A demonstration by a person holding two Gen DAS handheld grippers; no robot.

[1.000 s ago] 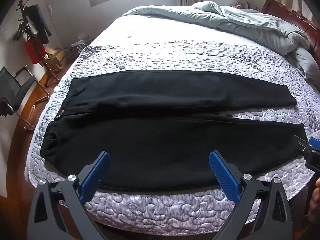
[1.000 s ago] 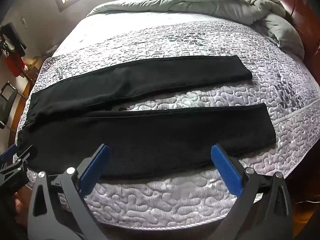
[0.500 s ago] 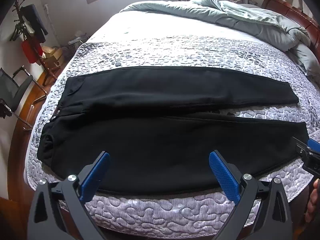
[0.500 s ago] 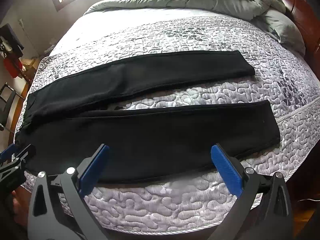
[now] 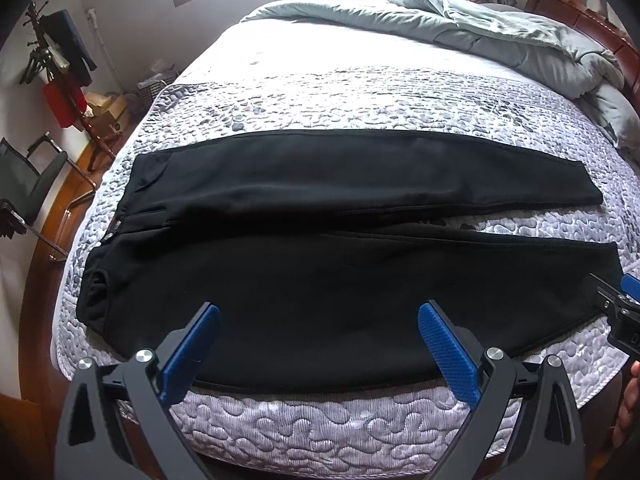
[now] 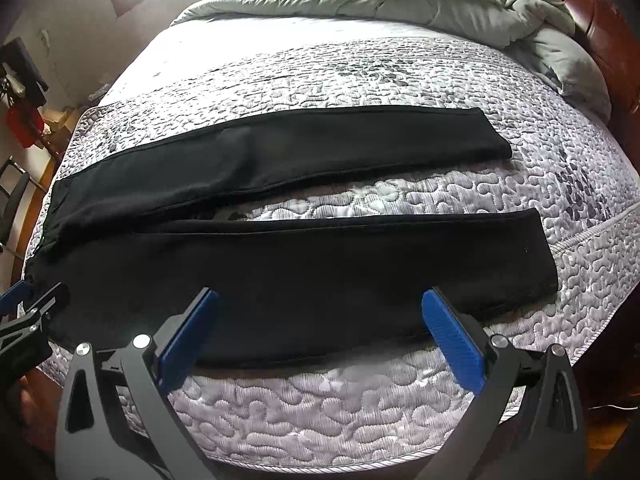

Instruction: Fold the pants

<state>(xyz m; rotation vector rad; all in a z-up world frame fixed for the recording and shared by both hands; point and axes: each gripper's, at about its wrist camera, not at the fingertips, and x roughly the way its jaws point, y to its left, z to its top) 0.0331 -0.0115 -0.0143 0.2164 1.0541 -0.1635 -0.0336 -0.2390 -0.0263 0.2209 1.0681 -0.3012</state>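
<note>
The black pants (image 5: 320, 264) are lying flat across the quilted mattress (image 5: 320, 424), spread sideways in front of both tongs, with the waistband off to the left and the two legs running out to the right. The left gripper (image 5: 318, 344) is hovering over the near edge of the pants, its blue-padded fingers (image 5: 448, 354) standing wide apart with nothing between them; the near leg's thigh is sitting just ahead of and between the tips. The right gripper (image 6: 320, 332) is likewise hanging over the near edge, its jaws spread wide and gripping nothing, with the lower part of the near leg lying directly ahead of it and the cuff ending beyond its right finger. In the right wrist view the two legs are lying apart, a strip of mattress showing between them and widening toward the cuffs, and the far leg is angling away beyond the near one. Each tool is showing at the edge of the other's view, the right gripper near the cuff and the left one near the waistband. A rumpled grey-green duvet (image 5: 480, 40) is bunched at the far side of the bed, well beyond the pants, and a dark chair (image 5: 28, 184) is standing on the floor far to the left of the left gripper.
</note>
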